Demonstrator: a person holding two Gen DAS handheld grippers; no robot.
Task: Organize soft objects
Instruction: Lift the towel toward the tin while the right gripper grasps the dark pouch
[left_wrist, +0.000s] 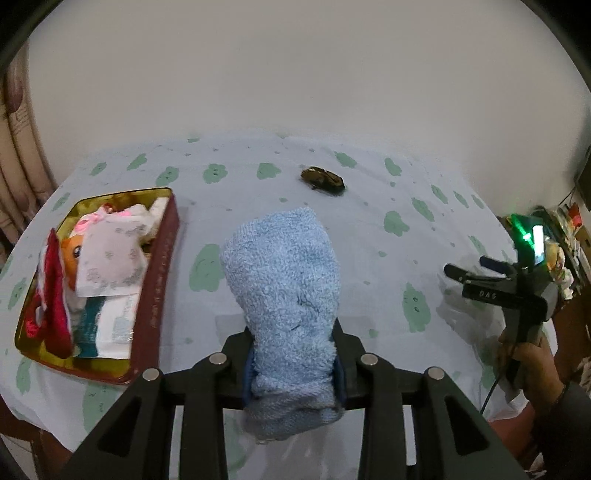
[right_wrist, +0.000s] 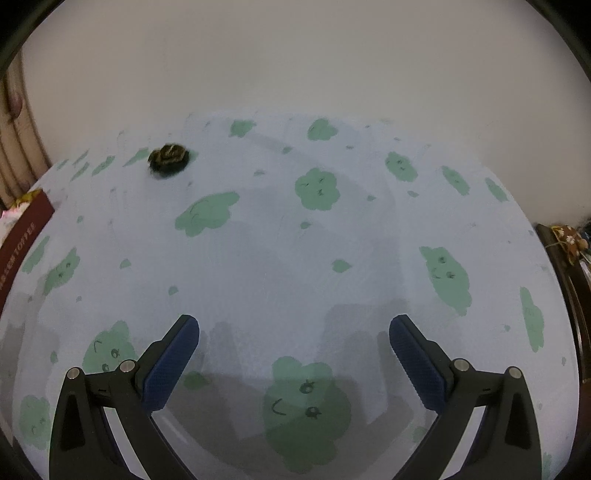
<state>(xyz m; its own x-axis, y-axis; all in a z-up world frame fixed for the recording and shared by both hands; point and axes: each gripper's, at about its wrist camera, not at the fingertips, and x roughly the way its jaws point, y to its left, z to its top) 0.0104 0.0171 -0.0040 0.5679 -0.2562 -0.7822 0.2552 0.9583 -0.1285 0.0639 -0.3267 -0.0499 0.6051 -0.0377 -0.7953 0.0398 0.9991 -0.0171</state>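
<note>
The left hand-held gripper (left_wrist: 293, 363) is clenched on a folded blue towel (left_wrist: 284, 280), both pads pressing its lower part; the towel stands up between the jaws, lifted off the tabletop (left_wrist: 369, 236) near the front edge. Beside it, by the left edge, a gold tin (left_wrist: 155, 266) with dark red walls holds a white pouch (left_wrist: 110, 258), a red cloth (left_wrist: 55, 295) and other soft items. The right hand-held gripper (right_wrist: 294, 363) is released, jaws wide apart and empty above the cloud-printed cloth, gripped by a hand (left_wrist: 524, 358) at the right edge. Toward the far edge lies a small dark bundle (left_wrist: 324, 180), well apart from the tin.
</note>
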